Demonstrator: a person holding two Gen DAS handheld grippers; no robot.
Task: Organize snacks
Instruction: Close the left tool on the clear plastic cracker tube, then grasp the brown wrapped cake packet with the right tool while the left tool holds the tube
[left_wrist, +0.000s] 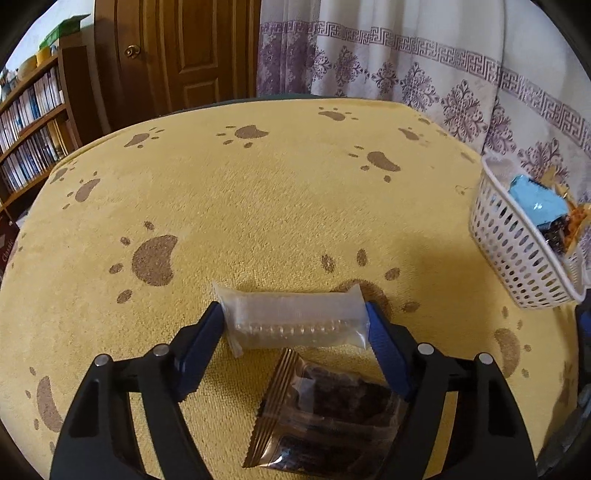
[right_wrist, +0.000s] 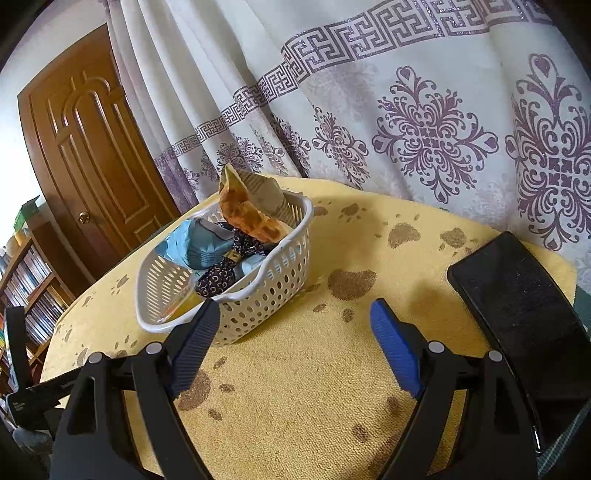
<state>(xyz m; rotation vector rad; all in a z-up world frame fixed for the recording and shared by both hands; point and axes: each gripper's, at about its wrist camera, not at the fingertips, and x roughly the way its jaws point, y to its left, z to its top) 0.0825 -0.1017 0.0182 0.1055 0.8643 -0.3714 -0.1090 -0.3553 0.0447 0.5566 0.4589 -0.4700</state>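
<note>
The left tongs (left_wrist: 295, 325) sit low over the yellow paw-print surface (left_wrist: 280, 206), with a clear packet (left_wrist: 295, 321) lying crosswise between their blue pads (left_wrist: 384, 343). The pads are at the packet's two ends, touching or very nearly so; whether they actually press on it I cannot tell. Nearer than the packet, still between the two arms of the tongs, lies a dark brown snack packet (left_wrist: 325, 417) with a serrated edge, flat on the cloth.

At the far right of that view stands a white perforated basket (left_wrist: 517, 254) on the surface, well apart from both packets. The right wrist view shows it closer: inside are a light blue wrapper (right_wrist: 201, 240), an orange-and-grey bag (right_wrist: 251, 218) leaning up against the far wall, and a dark patterned packet (right_wrist: 216, 278) (some smaller pieces below are hard to make out).

The right tongs (right_wrist: 295, 339) are open and hold nothing, poised just beside the near side of the basket, the left pad in front of its rim. A flat black object (right_wrist: 517, 317) lies on the right. A patterned curtain (right_wrist: 406, 110) hangs behind the surface, and a wooden door (right_wrist: 92, 147) is at far left.
</note>
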